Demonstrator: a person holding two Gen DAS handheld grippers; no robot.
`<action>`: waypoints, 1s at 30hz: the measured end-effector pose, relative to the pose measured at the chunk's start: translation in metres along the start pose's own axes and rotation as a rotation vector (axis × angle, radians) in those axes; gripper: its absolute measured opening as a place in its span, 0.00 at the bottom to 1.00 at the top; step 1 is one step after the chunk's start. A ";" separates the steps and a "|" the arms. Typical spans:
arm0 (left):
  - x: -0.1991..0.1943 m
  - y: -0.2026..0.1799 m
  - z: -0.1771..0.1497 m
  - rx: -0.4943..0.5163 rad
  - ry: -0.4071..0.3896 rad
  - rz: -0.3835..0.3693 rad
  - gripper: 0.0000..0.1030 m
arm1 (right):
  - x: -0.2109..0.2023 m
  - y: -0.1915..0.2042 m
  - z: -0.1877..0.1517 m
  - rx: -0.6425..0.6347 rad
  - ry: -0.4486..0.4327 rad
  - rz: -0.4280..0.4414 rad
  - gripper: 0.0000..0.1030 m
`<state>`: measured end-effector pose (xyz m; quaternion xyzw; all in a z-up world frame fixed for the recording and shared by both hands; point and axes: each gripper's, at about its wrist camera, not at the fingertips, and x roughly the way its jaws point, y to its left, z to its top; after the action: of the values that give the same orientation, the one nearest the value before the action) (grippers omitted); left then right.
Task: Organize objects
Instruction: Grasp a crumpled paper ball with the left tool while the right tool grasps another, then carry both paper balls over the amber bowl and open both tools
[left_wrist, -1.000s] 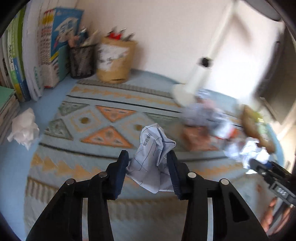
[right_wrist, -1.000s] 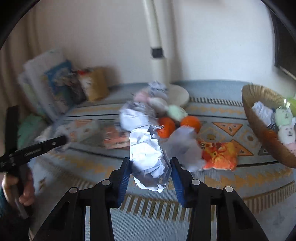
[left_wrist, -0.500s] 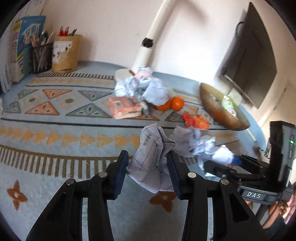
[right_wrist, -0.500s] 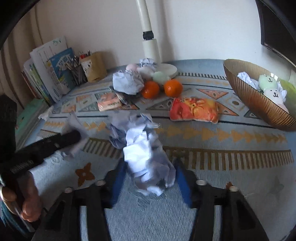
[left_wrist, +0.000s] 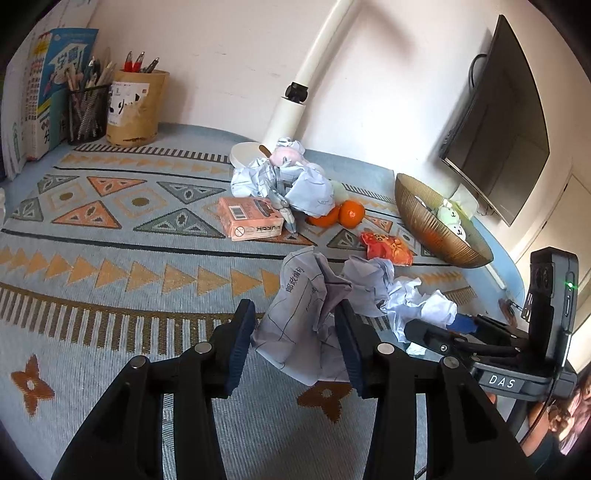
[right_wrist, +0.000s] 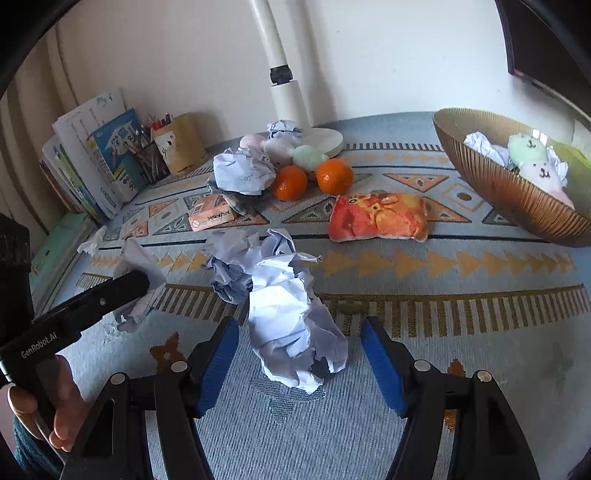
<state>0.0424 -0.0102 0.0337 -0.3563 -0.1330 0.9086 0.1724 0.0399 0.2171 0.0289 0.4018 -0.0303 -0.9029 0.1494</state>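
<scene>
Crumpled paper dominates the patterned tabletop: the right gripper, jaws just opened and standing clear, leaves a white paper wad lying loose between them at lower centre of its view, while the left gripper stays clamped on a printed paper ball at centre frame. The freed wad may spring open or snag as the gripper withdraws, and the light left-hand ball could slip from its pinch.
</scene>
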 end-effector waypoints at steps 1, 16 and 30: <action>0.000 0.000 0.000 0.000 0.000 -0.001 0.41 | -0.002 0.002 0.000 -0.013 -0.014 -0.001 0.64; 0.002 -0.004 -0.001 0.007 0.007 0.043 0.41 | -0.059 -0.024 -0.023 -0.002 -0.143 0.097 0.37; 0.038 -0.187 0.100 0.203 -0.024 -0.241 0.41 | -0.167 -0.149 0.067 0.208 -0.410 -0.242 0.38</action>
<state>-0.0117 0.1624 0.1499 -0.3075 -0.0844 0.8944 0.3137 0.0597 0.4039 0.1673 0.2243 -0.1043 -0.9689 -0.0109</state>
